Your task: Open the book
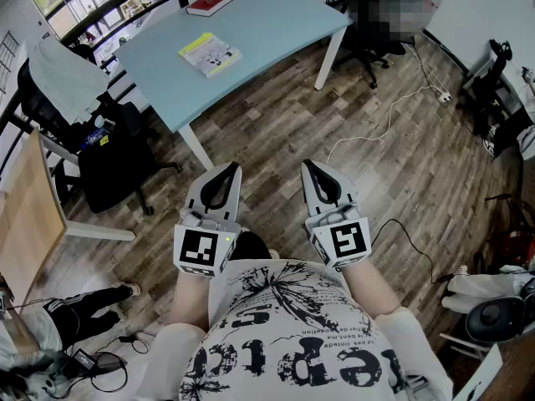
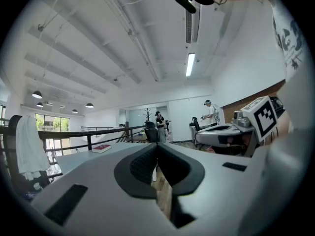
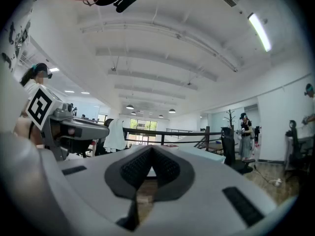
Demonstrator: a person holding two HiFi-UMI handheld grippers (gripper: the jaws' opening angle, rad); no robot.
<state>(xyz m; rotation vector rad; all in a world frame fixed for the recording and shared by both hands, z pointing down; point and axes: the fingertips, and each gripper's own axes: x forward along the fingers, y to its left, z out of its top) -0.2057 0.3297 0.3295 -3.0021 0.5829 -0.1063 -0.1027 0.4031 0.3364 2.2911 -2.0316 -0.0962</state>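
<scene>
Two closed books lie on the light blue table [image 1: 276, 32] far ahead of me: a yellow and white book [image 1: 209, 54] near its left edge and a red book [image 1: 211, 2] at its far side. The red book [image 2: 102, 148] also shows in the left gripper view. My left gripper [image 1: 227, 170] and right gripper [image 1: 309, 167] hang side by side in front of my chest, over the wooden floor and well short of the table. Both point level. The left gripper [image 2: 157, 145] is shut with nothing in it, and so is the right gripper [image 3: 151, 149].
A black office chair with a white cloth [image 1: 63, 78] stands left of the table, beside a wooden desk [image 1: 29, 215]. Another black chair [image 1: 368, 23] stands at the table's right. A white cable [image 1: 376, 128] trails over the floor. People [image 2: 160, 124] stand far off.
</scene>
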